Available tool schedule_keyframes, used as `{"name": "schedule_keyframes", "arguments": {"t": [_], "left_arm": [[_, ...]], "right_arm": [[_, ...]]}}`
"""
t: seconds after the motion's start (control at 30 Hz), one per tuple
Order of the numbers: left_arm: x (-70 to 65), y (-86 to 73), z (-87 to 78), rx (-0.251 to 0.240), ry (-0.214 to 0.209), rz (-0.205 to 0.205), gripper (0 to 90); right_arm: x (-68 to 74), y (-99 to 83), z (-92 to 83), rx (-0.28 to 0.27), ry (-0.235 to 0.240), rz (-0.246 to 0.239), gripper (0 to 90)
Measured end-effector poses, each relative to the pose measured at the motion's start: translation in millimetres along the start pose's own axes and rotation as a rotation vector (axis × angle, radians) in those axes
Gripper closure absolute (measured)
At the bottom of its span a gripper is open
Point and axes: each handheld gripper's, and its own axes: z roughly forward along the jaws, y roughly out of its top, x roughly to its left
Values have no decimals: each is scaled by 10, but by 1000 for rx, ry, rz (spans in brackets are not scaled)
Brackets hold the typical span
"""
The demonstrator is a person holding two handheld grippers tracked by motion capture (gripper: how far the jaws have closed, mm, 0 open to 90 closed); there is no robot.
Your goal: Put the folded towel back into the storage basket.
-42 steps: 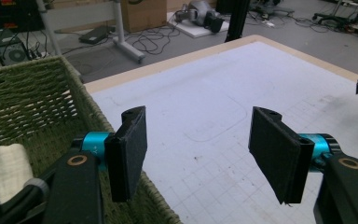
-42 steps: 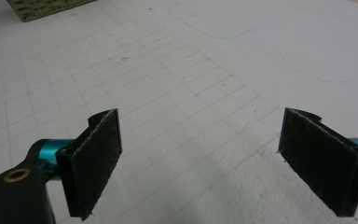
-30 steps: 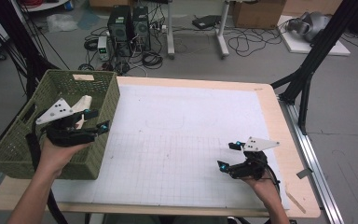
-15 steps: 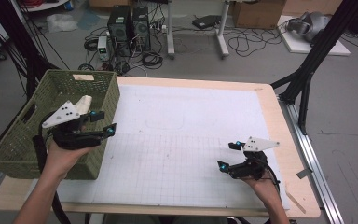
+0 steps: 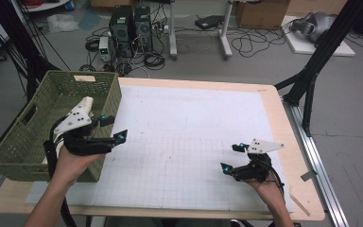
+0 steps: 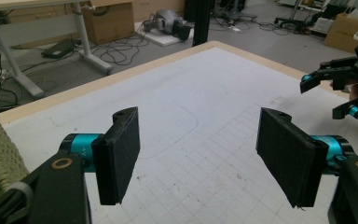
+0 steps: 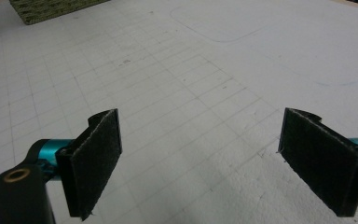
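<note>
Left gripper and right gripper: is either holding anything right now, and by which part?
Nothing is held. The left gripper, beside the green woven plastic basket, has just been opening with nothing between its jaws; the right gripper stands open over the white gridded mat.

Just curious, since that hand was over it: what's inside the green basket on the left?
The basket looks empty: only its woven floor and walls show. The left gripper and the hand holding it cover the near right corner, so anything lying there stays hidden.

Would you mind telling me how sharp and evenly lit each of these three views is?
High view: soft, even light, slightly blurry, the basket readable. Left gripper view: the near pads are crisp, the far floor clutter softer. Right gripper view: the mat is bright and nearly washed out, with a faint shadow between the pads.
</note>
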Motion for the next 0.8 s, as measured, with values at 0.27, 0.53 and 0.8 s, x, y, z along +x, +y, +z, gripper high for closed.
{"name": "schedule_keyframes", "arguments": {"t": [0.27,0.53,0.8], "left_arm": [[-93,-30,72,1,-9,11,295],[-194,-73,146,-9,-13,26,296],[-294,-128,235,-9,-28,35,294]], "right_arm": [[3,1,-1,-3,0,0,126],[6,2,-2,-2,0,1,126],[7,2,-3,0,1,-3,126]]}}
